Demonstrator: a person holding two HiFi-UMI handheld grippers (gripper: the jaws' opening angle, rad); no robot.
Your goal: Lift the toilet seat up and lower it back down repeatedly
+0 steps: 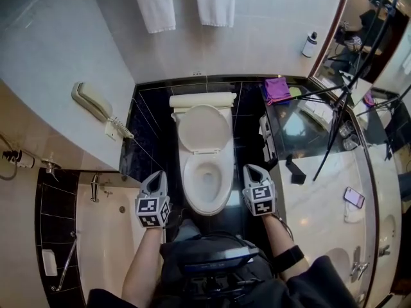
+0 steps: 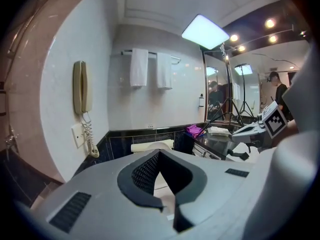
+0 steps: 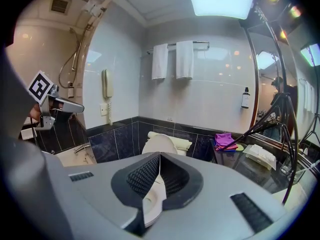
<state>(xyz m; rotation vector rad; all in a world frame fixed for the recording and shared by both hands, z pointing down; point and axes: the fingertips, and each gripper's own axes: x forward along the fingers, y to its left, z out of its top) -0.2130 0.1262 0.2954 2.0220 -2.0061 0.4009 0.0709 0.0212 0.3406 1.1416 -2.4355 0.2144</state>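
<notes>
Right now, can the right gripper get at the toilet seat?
Probably yes: the right gripper hangs just beside the toilet seat, nothing between them, but its jaws are together and would need opening to grip.

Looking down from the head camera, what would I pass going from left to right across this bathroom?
Wall phone → left claw → toilet → right claw → smartphone.

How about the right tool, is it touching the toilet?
Apart. The head view shows dark floor between the right tool and the toilet.
</notes>
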